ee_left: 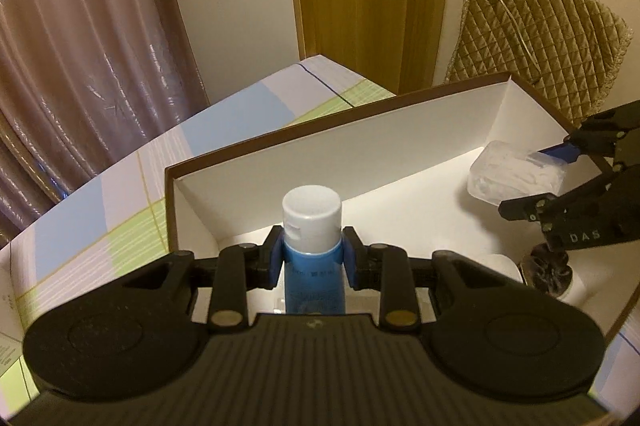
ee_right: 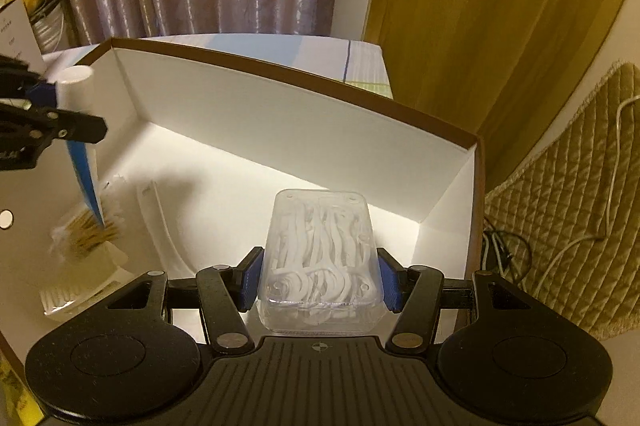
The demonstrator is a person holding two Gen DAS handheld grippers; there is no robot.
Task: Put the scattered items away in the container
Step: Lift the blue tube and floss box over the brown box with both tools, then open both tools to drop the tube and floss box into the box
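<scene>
The blue bottle with its white cap is sitting clamped between the left gripper pads, hanging over the near left corner of the white box. The clear case of white floss picks is being squeezed by the right gripper above the box's right end. A cotton swab pack is lying inside.

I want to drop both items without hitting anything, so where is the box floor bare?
Bare floor runs along the far wall of the box, between the blue bottle and the clear case. The near left corner is crowded: cotton swabs.
</scene>
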